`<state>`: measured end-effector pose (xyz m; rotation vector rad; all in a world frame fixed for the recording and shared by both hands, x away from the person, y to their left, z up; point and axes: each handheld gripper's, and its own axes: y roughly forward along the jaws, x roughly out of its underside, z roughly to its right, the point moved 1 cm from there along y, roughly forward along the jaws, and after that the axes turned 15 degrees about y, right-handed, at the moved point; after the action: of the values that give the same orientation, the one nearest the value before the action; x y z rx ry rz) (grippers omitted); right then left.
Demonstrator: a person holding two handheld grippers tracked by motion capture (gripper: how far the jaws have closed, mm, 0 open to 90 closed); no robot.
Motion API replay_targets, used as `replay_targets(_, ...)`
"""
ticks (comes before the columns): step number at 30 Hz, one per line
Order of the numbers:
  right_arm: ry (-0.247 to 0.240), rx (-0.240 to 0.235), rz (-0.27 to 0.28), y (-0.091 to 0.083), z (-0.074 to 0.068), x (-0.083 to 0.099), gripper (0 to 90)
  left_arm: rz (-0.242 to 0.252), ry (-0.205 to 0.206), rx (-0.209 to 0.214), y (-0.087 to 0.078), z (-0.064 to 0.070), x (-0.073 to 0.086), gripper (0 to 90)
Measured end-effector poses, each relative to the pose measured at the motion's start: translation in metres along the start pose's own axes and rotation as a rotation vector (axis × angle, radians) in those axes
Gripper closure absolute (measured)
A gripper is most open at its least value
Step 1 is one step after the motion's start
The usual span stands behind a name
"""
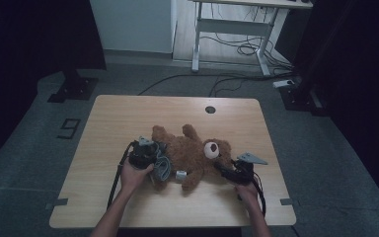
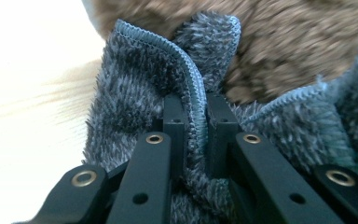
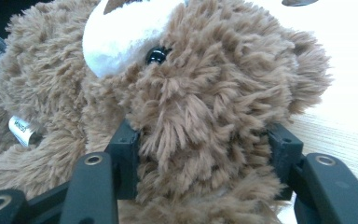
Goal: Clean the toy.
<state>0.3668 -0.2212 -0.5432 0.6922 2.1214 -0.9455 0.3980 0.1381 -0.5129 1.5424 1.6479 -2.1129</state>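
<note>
A brown teddy bear (image 1: pixel 192 153) lies on its back across the wooden table (image 1: pixel 128 118), head to the right. A grey fleece cloth (image 1: pixel 163 165) is bunched at its lower body. My left gripper (image 1: pixel 150 157) is at the cloth. In the left gripper view my left gripper (image 2: pixel 191 105) is shut on the cloth's stitched hem (image 2: pixel 193 88), with brown fur (image 2: pixel 298 42) behind. My right gripper (image 1: pixel 223 168) is at the bear's head. In the right gripper view its jaws press the head (image 3: pixel 205 93) from both sides, below the black eye (image 3: pixel 157 55). A white tag (image 3: pixel 21 130) hangs from the bear.
A round cable hole (image 1: pixel 210 109) sits at the table's far edge. Beyond the table stand a white desk frame (image 1: pixel 237 24) with cables on the floor and a black stand base (image 1: pixel 74 89) at the far left. Bare wood lies around the bear.
</note>
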Motion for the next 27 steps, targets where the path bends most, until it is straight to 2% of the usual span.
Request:
replay_targets(7, 0.003, -0.001, -0.001, 0.0, 0.0, 0.0, 43.9, -0.021, -0.007, -0.011, 0.001, -0.005, 0.011, 80.8)
replay_targets(10, 0.009, 0.002, -0.001, 0.0, 0.001, 0.0, 43.7, -0.047, -0.012, -0.028, -0.001, -0.012, 0.024, 80.7)
replay_targets(13, 0.012, 0.002, 0.0, 0.0, 0.001, 0.0, 43.7, -0.047, -0.029, -0.028, -0.003, -0.015, 0.03, 80.7)
replay_targets(16, 0.017, 0.002, 0.0, 0.0, 0.001, 0.0, 43.7, 0.03, -0.035, -0.038, -0.021, -0.018, 0.028, 80.8)
replay_targets(20, 0.019, 0.002, -0.002, 0.0, 0.001, 0.0, 43.7, 0.128, -0.002, -0.013, -0.045, -0.006, 0.013, 80.8)
replay_targets(21, 0.019, 0.002, -0.002, 0.0, 0.001, 0.0, 43.7, 0.128, -0.002, -0.013, -0.045, -0.006, 0.013, 80.8)
replay_targets(22, 0.02, 0.002, -0.002, 0.0, 0.001, 0.0, 43.6, 0.174, 0.031, 0.011, -0.057, 0.008, 0.005, 80.8)
replay_targets(23, 0.02, 0.003, -0.002, 0.0, 0.001, 0.0, 43.6, 0.174, 0.031, 0.011, -0.057, 0.008, 0.005, 80.7)
replay_targets(24, 0.02, 0.003, -0.002, 0.0, 0.001, 0.0, 43.6, 0.208, 0.081, 0.034, -0.065, 0.025, -0.005, 80.7)
replay_targets(26, 0.02, 0.003, -0.002, 0.0, 0.001, 0.0, 43.6, 0.219, 0.112, 0.055, -0.067, 0.037, -0.011, 80.7)
replay_targets(27, 0.02, 0.003, -0.002, 0.0, 0.001, 0.0, 43.6, 0.219, 0.112, 0.055, -0.067, 0.037, -0.011, 80.7)
